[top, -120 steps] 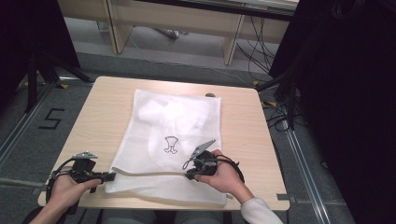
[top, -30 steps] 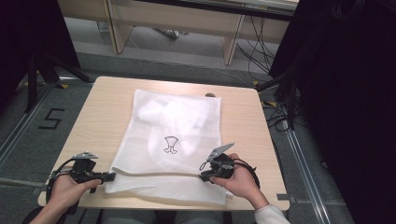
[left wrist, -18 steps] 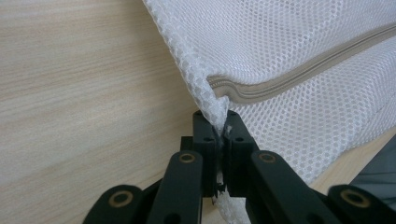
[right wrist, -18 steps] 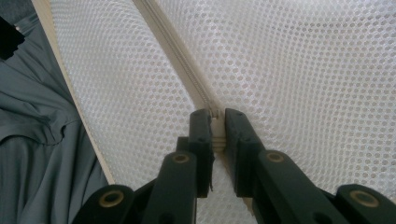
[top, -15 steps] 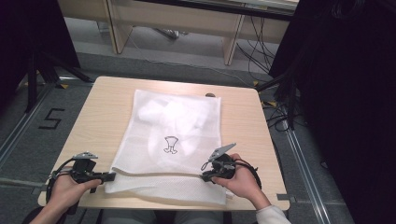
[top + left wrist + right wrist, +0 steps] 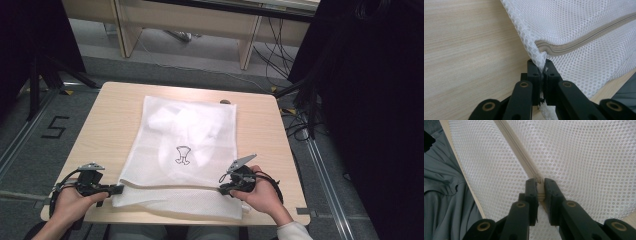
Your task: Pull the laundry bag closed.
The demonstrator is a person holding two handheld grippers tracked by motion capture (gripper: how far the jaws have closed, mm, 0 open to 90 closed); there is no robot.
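Observation:
A white mesh bag [image 6: 190, 135] with a small dark print lies flat on the wooden table [image 6: 110, 120]. A beige zipper [image 6: 165, 186] runs across the bag near its front edge. My left gripper [image 6: 119, 188] is shut on the bag's left corner at the zipper's end. In the left gripper view the mesh [image 6: 579, 22] is pinched between the jaws of that gripper [image 6: 543, 65], with the zipper [image 6: 586, 40] leading away. My right gripper [image 6: 222, 189] is shut on the zipper near the bag's right side. In the right gripper view the beige zipper [image 6: 516, 145] runs into the right gripper [image 6: 539, 182].
The table's front edge is right below both hands; grey clothing [image 6: 444, 202] shows beyond it. A pale wooden bench [image 6: 190, 20] stands behind the table. Cables [image 6: 295, 125] lie on the floor at the right, and a floor mark "5" [image 6: 55, 127] is at the left.
Since four seconds ago my right gripper has slid to the right along the zipper. Over the last second neither hand has moved.

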